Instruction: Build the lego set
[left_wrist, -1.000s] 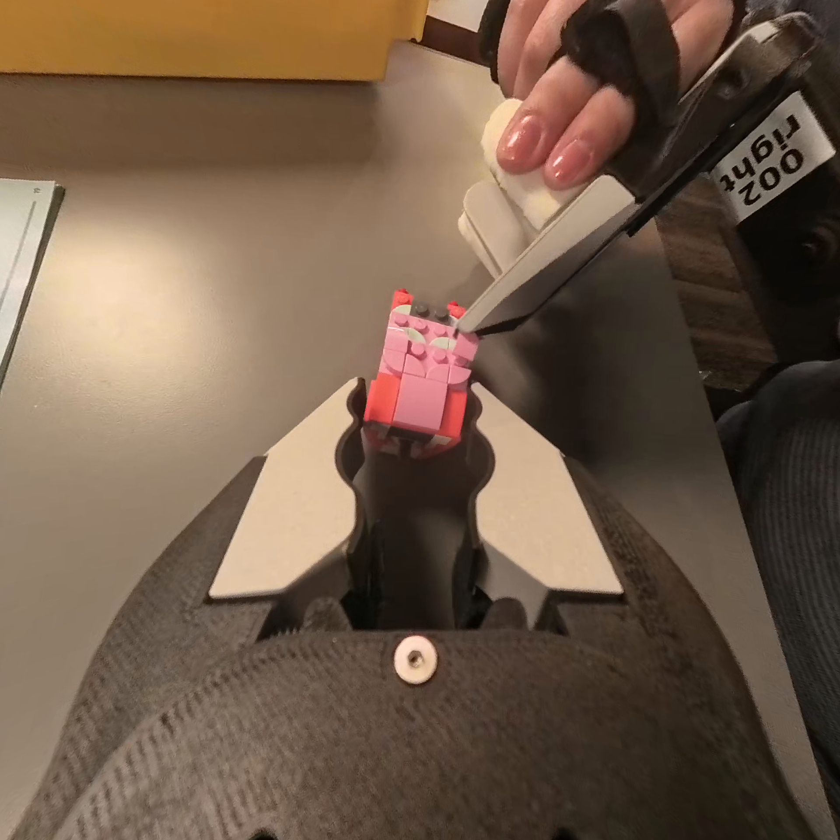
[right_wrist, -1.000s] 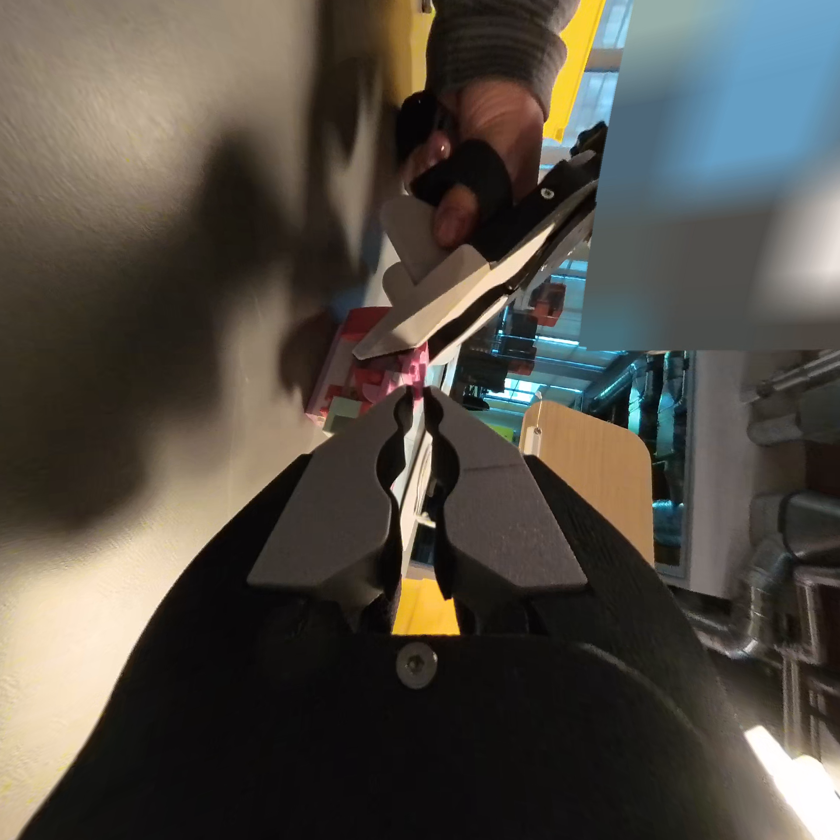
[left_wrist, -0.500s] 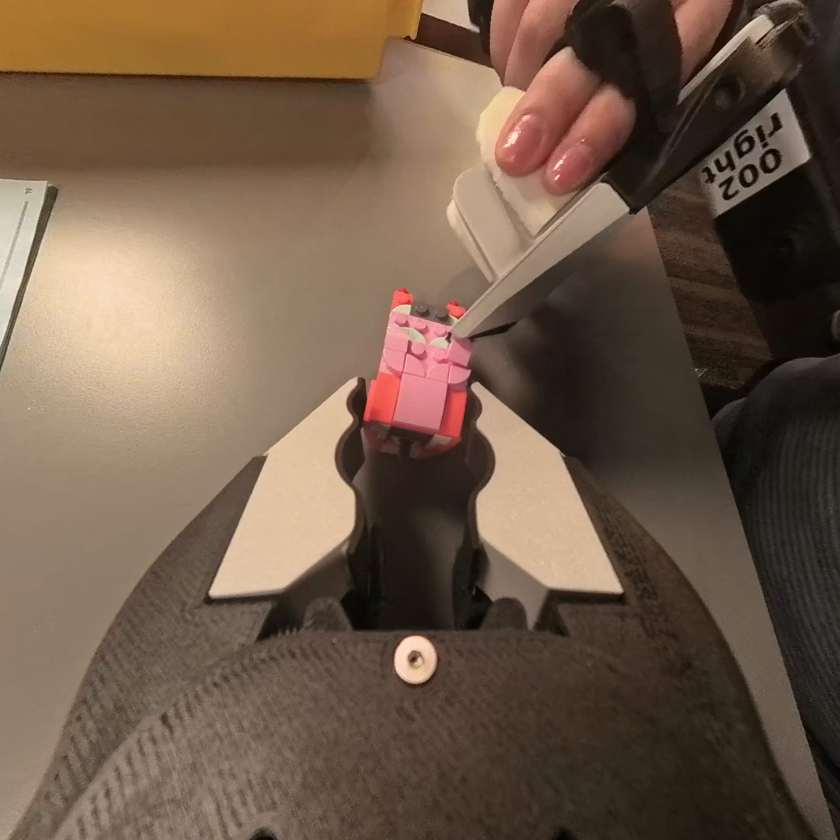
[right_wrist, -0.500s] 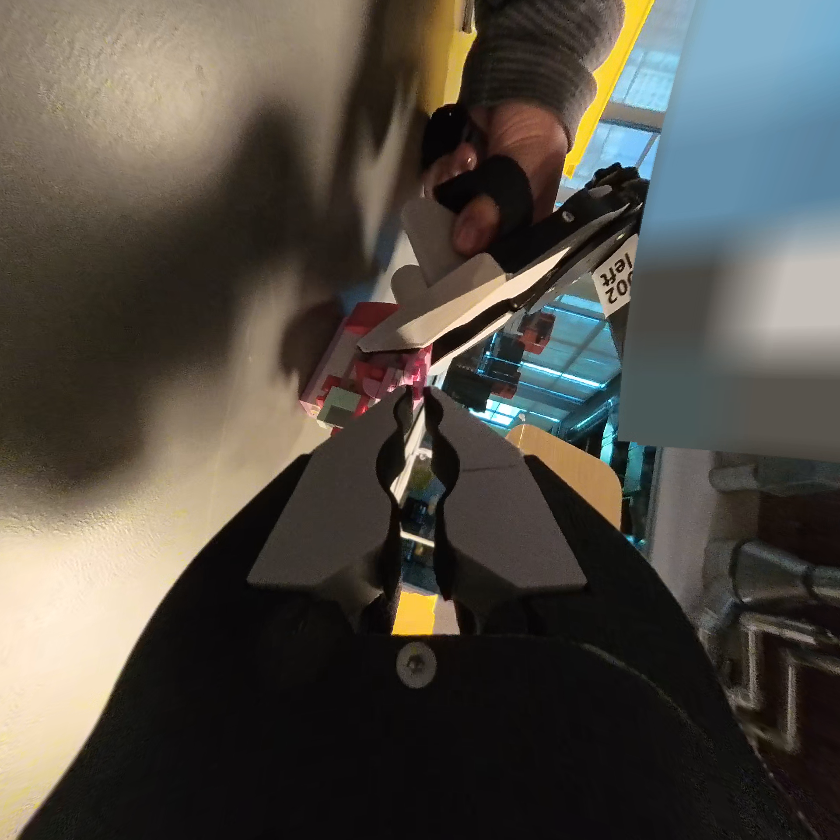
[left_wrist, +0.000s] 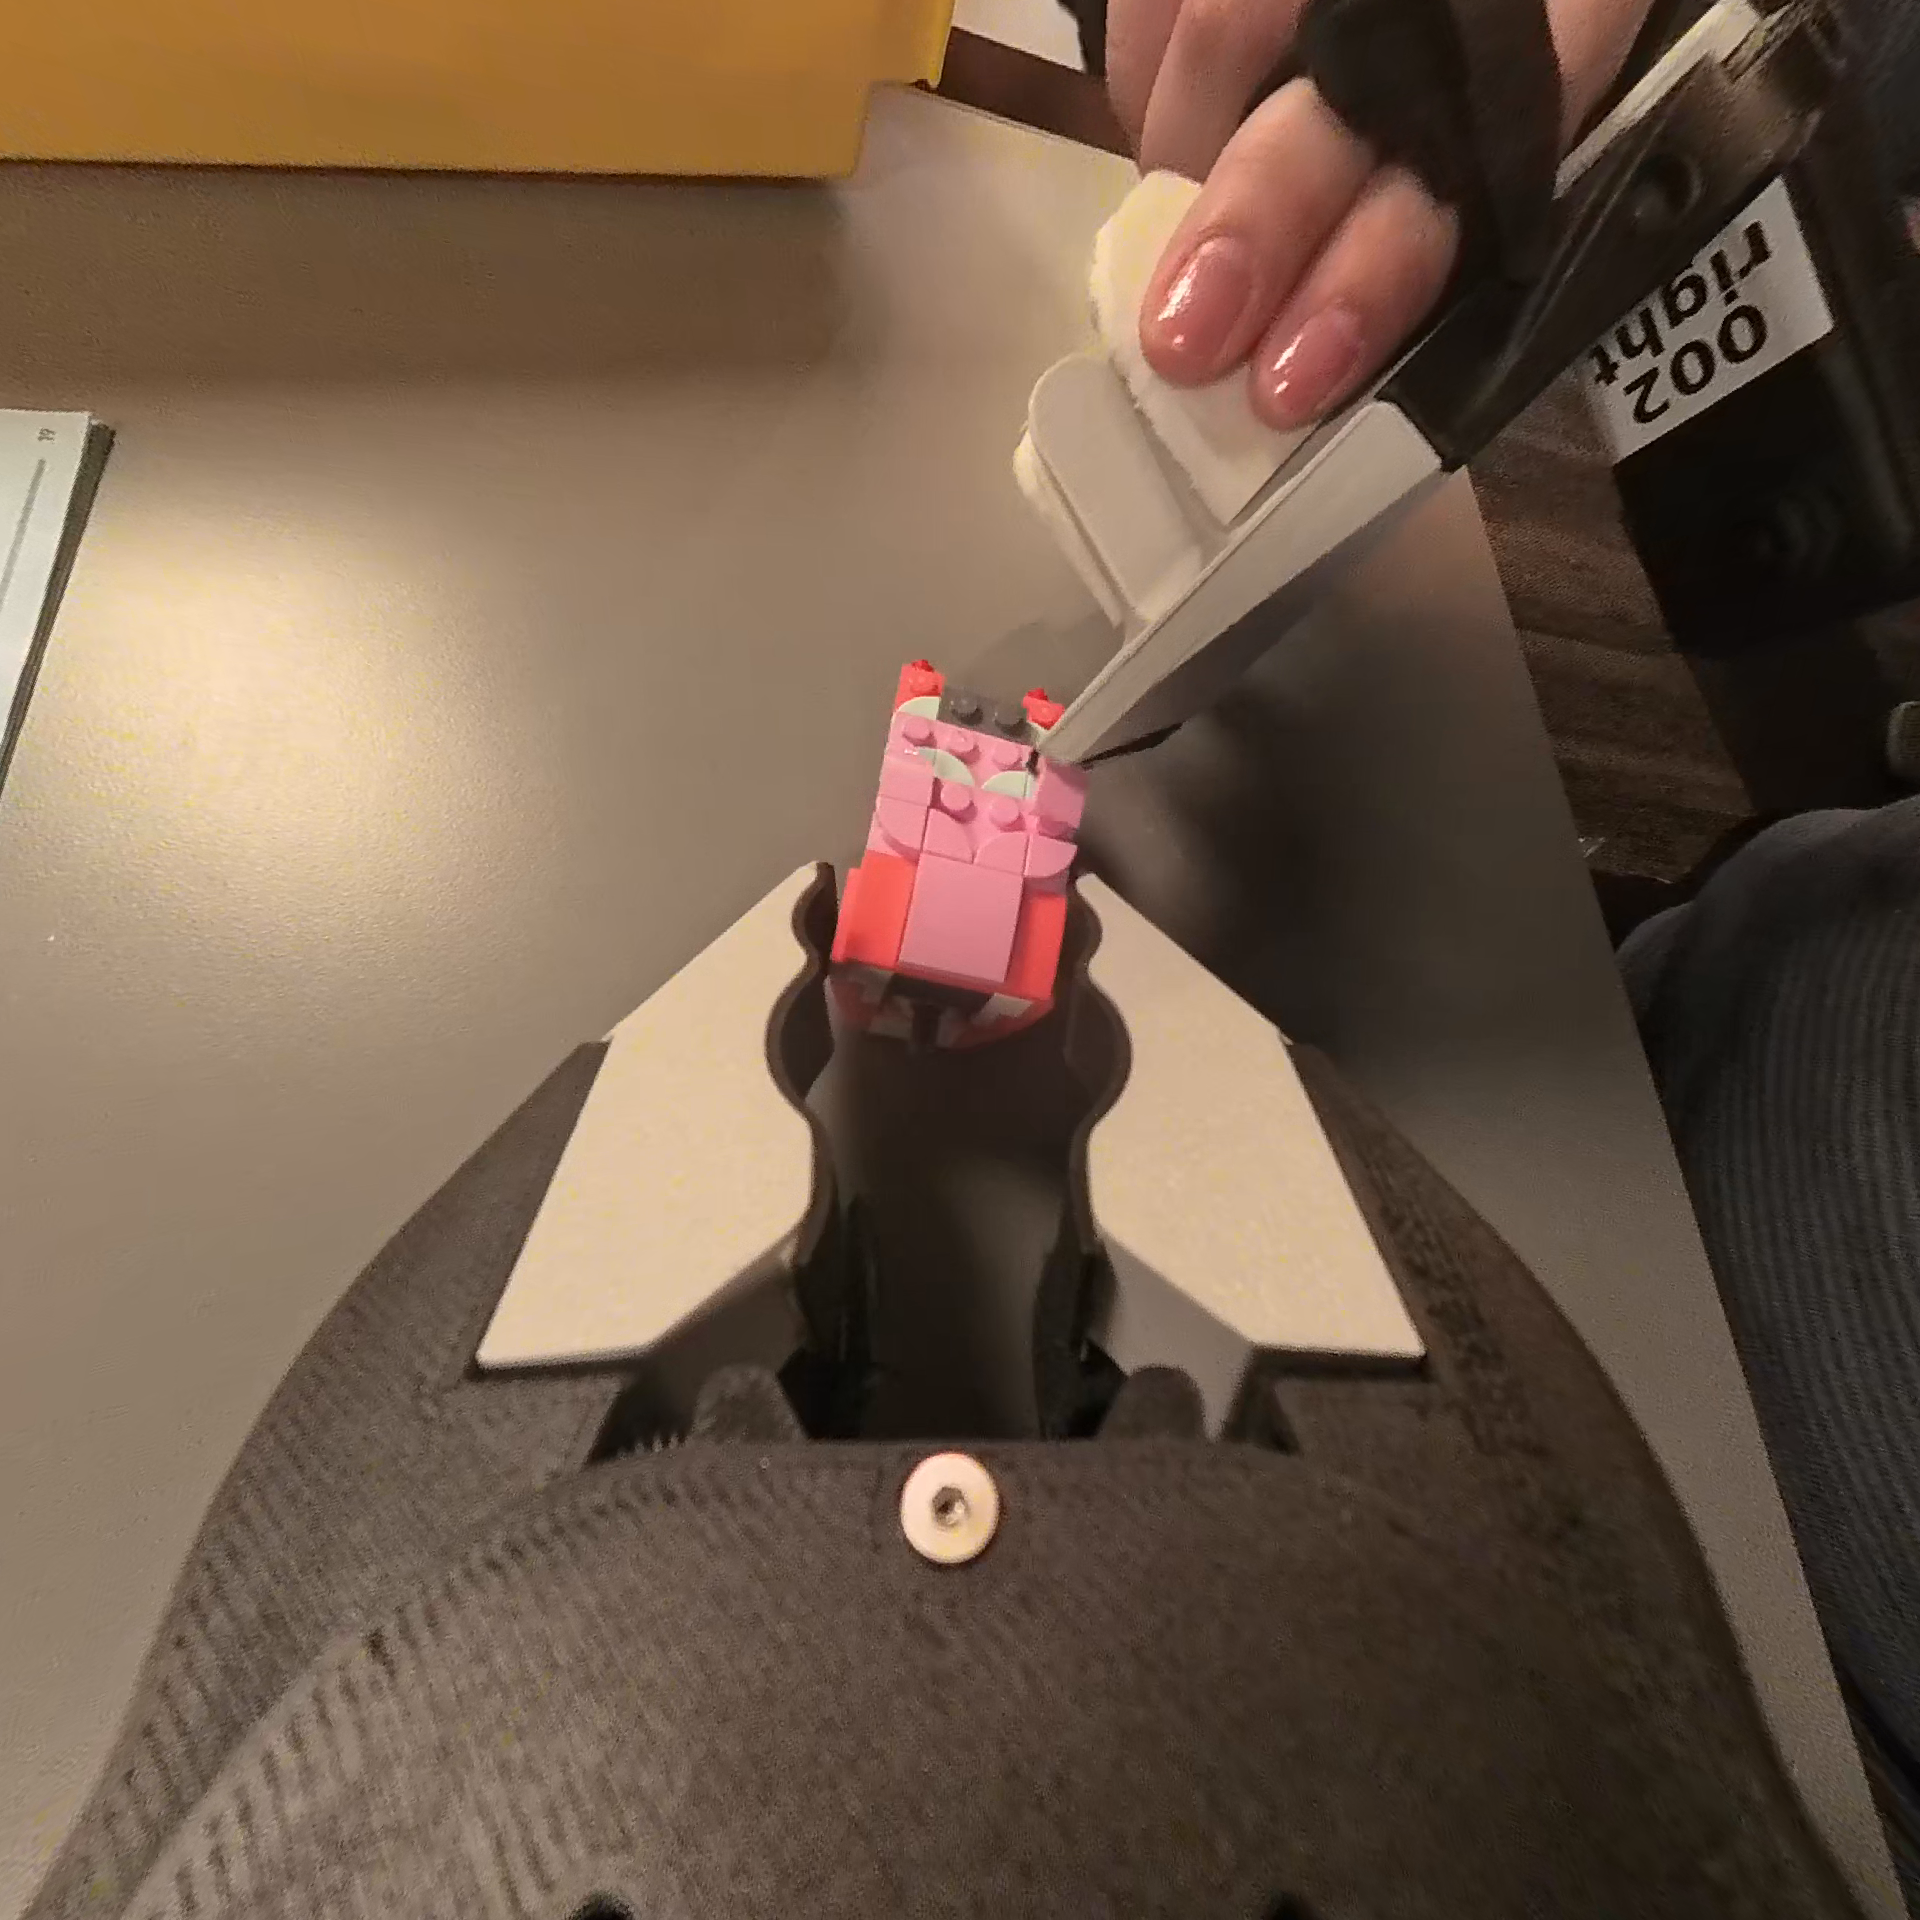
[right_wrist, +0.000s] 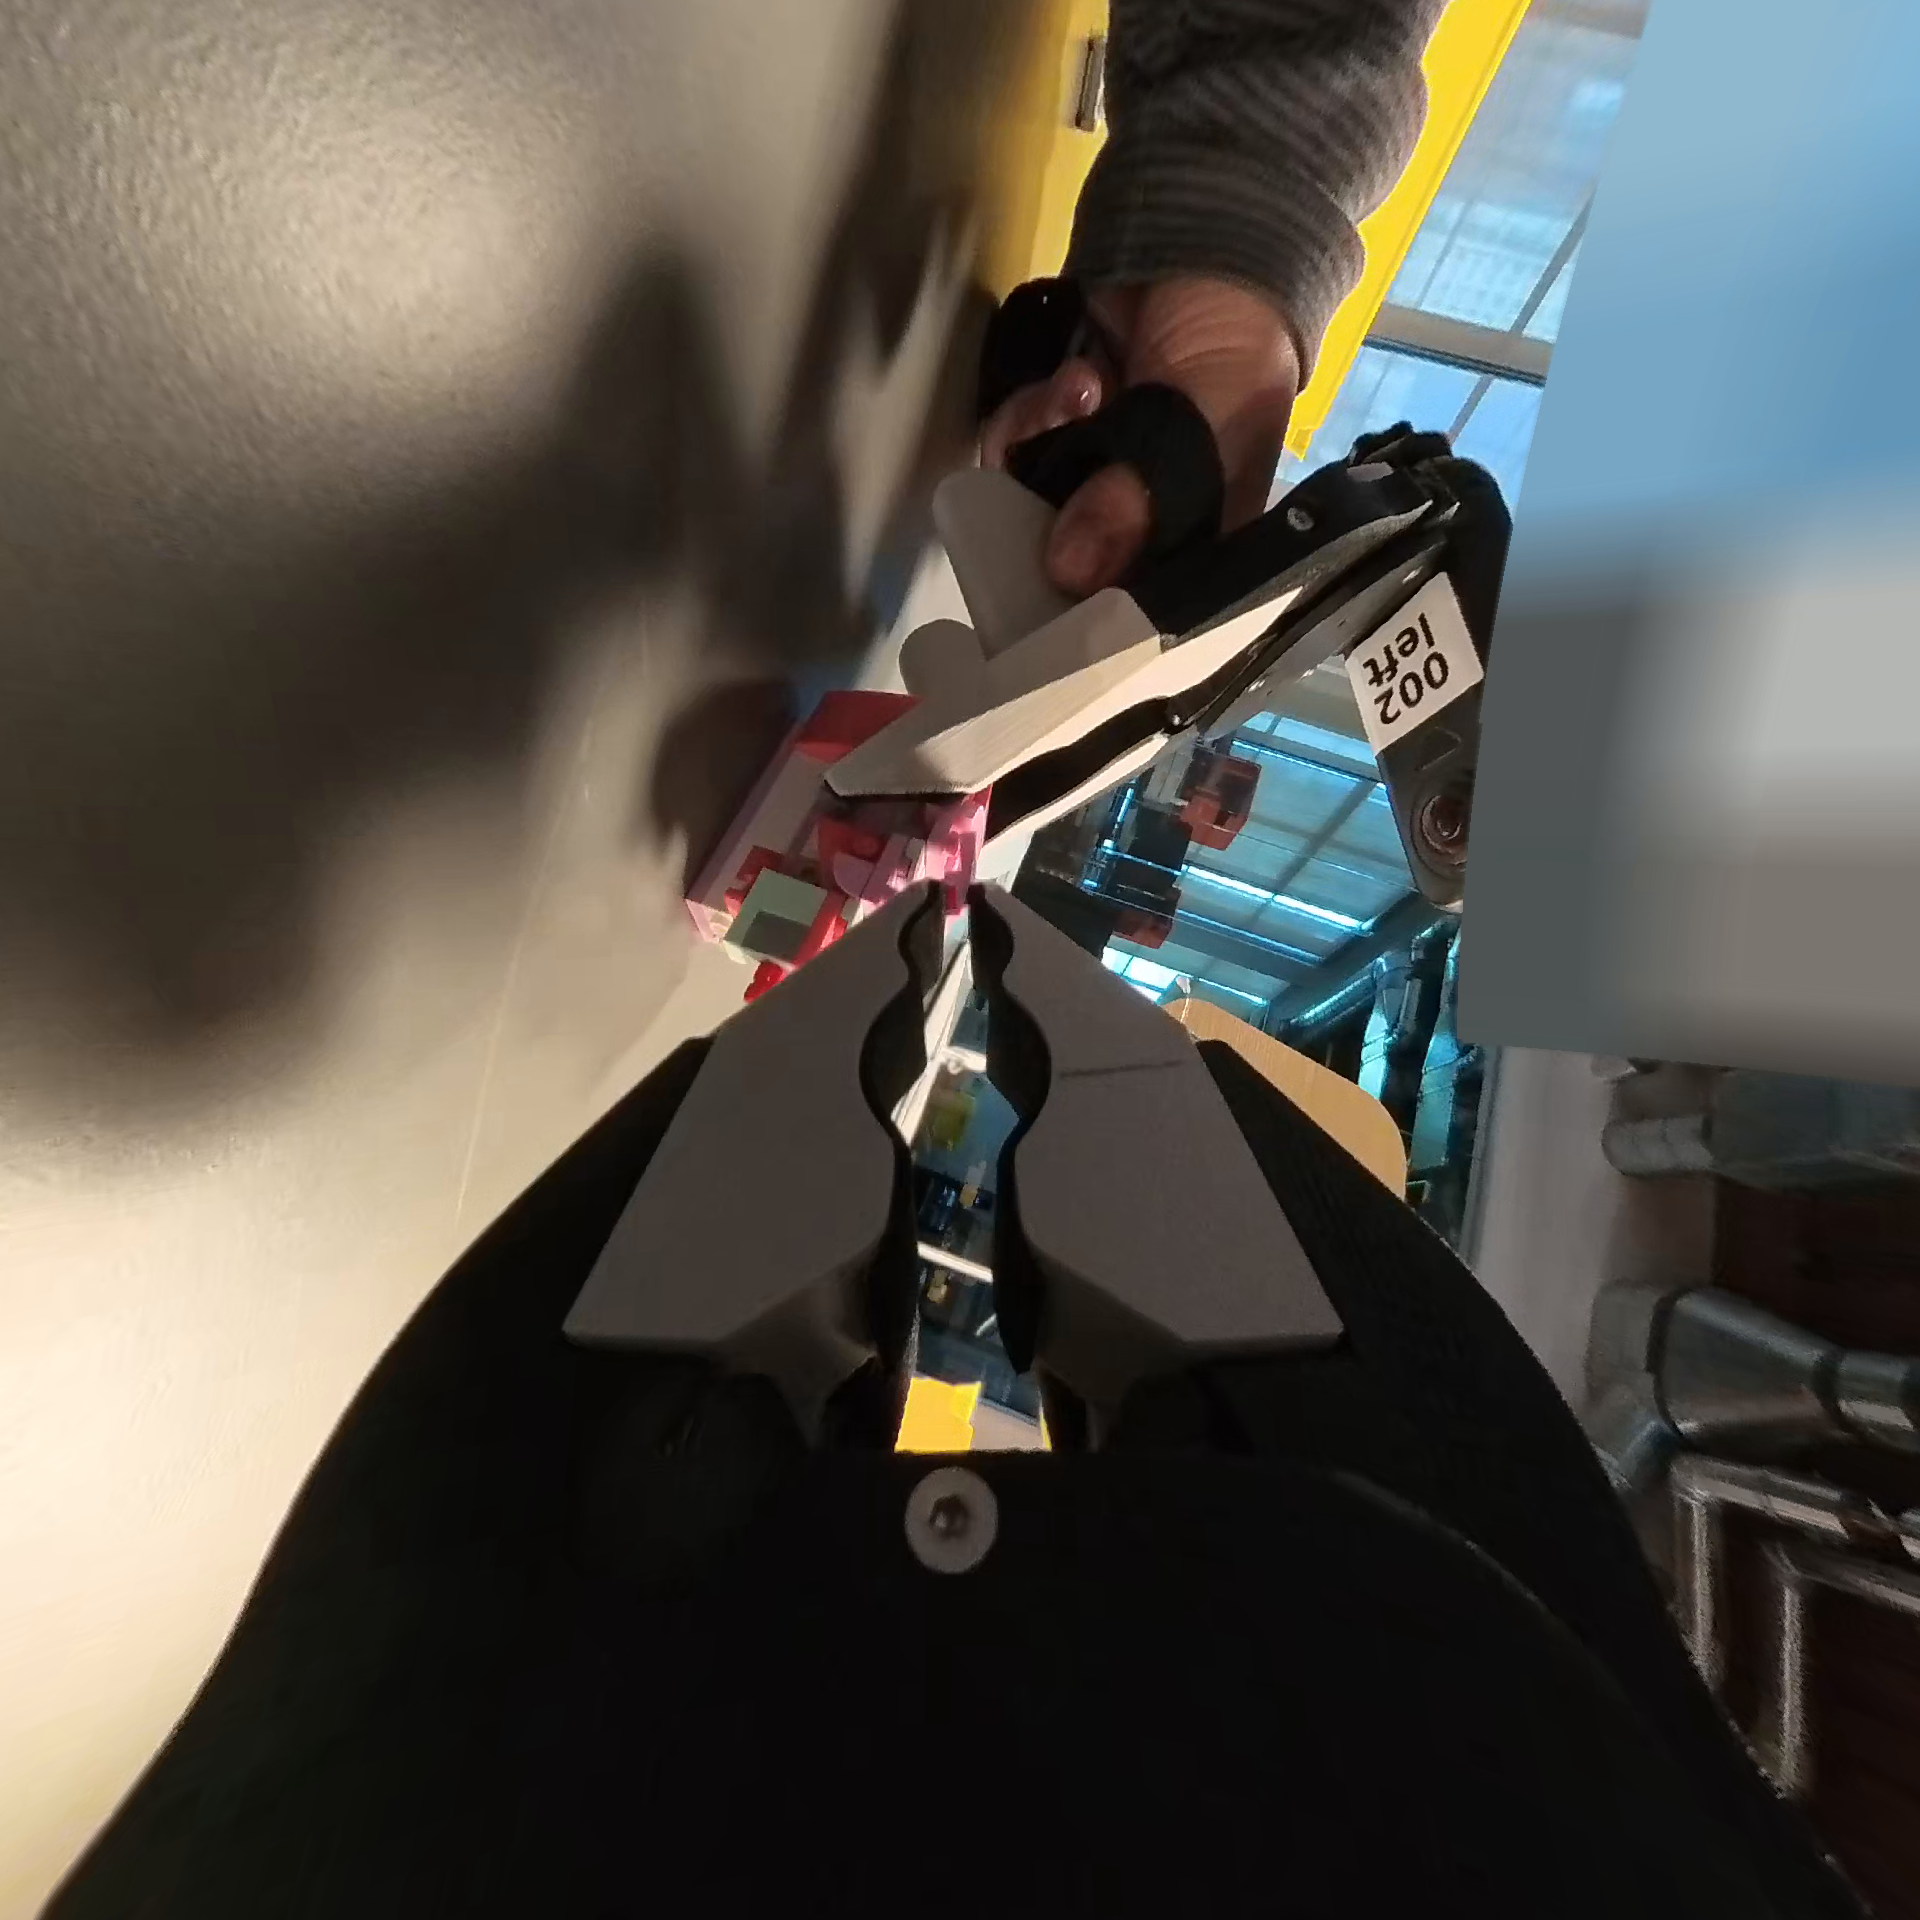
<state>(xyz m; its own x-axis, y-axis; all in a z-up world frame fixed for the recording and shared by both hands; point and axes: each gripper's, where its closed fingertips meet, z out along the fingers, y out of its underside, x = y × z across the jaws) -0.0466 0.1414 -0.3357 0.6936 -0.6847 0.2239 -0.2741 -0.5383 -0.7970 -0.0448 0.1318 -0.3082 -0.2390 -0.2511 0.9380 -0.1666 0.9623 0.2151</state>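
My left gripper is shut on a small pink and red brick model, one pad on each red side, and holds it just above the grey table. My right gripper comes in from the upper right. Its fingertips are shut and rest on the model's far right top corner, beside the dark studs. Whether a small piece sits between its tips cannot be made out. In the right wrist view my right gripper touches the pink part of the model, and the left gripper's fingers clamp the model from beyond.
A yellow box stands along the table's far edge. A paper booklet lies at the left edge. A hand holds the right gripper. The table's right edge and a person's leg are close by. The tips of both grippers are at nearly the same place.
The right gripper's body has tilted and shifted slightly while its tips stay at the model's corner. The left gripper keeps its hold on the model, which has not moved.
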